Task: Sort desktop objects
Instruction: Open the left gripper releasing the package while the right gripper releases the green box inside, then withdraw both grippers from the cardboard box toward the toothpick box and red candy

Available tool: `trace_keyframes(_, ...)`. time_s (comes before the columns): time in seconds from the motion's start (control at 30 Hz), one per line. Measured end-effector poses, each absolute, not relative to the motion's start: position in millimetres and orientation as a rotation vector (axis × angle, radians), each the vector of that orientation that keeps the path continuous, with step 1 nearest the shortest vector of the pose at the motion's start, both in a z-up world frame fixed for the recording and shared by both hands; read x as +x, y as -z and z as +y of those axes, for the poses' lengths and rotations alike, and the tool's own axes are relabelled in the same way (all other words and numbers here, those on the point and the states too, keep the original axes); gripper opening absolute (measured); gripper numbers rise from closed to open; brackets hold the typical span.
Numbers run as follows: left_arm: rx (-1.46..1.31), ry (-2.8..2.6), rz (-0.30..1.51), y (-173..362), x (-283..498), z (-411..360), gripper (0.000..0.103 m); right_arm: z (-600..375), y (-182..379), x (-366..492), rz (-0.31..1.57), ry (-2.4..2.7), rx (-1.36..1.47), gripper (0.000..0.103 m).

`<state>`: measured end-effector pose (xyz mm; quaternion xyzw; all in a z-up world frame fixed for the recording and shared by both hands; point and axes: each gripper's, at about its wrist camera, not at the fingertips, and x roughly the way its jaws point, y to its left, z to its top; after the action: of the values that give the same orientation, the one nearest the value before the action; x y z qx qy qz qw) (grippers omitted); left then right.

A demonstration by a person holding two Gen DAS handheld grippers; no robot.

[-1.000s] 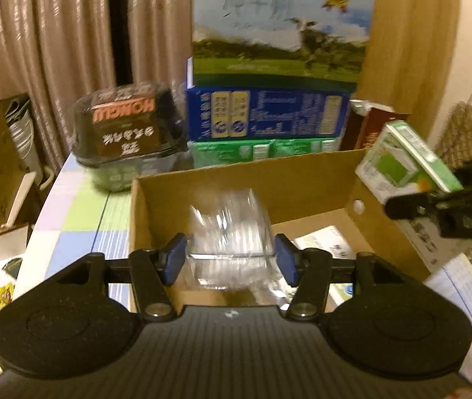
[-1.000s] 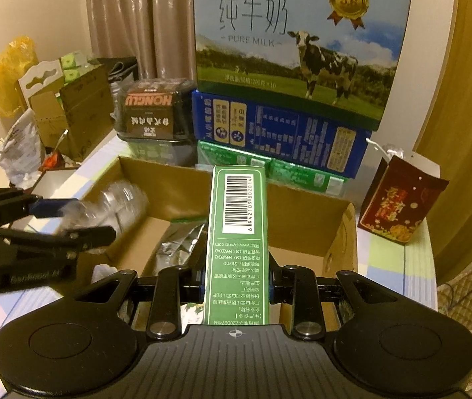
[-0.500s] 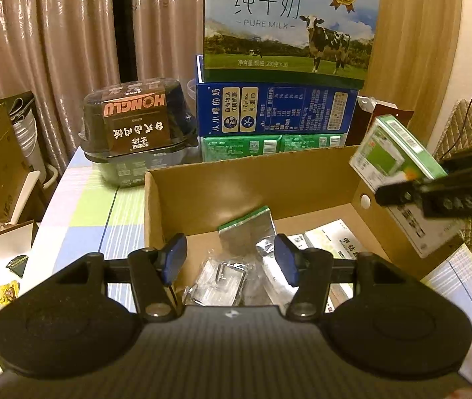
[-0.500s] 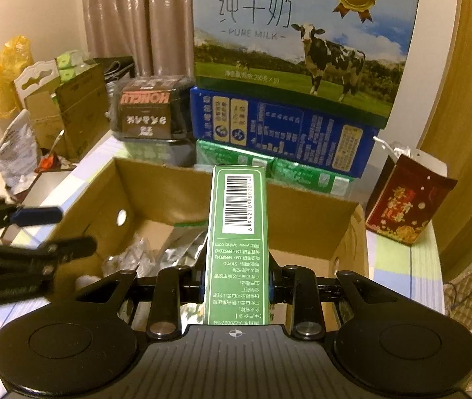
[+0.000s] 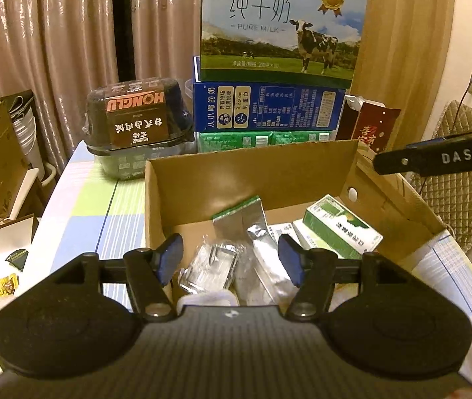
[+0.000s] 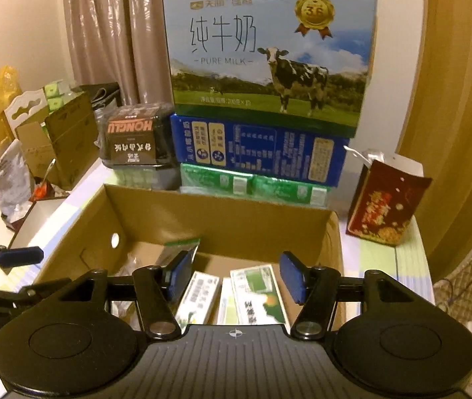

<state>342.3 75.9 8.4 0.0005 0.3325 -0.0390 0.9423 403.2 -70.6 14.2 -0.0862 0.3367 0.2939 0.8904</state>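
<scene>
Drop done: both grippers hang open and empty over the cardboard box (image 5: pixel 252 169).
Left gripper (image 5: pixel 231 259) and right gripper (image 6: pixel 236 276) (green carton (image 5: pixel 342 229) inside) likely head for the counter (image 5: pixel 79 212) next.

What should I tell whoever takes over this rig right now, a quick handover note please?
Left gripper: open, empty, above the near left part of the cardboard box.
Right gripper: open, empty, above the box's near right part.
In the box: green carton lying flat on the right, crumpled clear plastic bottle on the left, silver foil pouch towards the middle, some leaflets under the carton.
Done: carton and bottle are both in the box.
Left: no loose item to sort shows between the fingers; check the checked tablecloth around the box for anything remaining.
</scene>
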Motion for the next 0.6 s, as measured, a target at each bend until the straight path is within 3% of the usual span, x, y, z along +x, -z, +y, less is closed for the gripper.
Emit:
trace_keyframes(0.23, -0.015, 0.066, 0.675, -20, 302, 74, 0.068, -95, -22, 358, 0.72, -0.623, -0.163, 0.072)
trace_keyframes(0.4, -0.026, 0.072, 0.675, -29, 267, 67, 0.074, -109, -23, 316, 0.748, -0.656, -0.134, 0.098)
trace_keyframes(0.6, -0.009, 0.063, 0.659, -44, 225, 58, 0.084, -122, -28, 271, 0.761, -0.679, -0.13, 0.101)
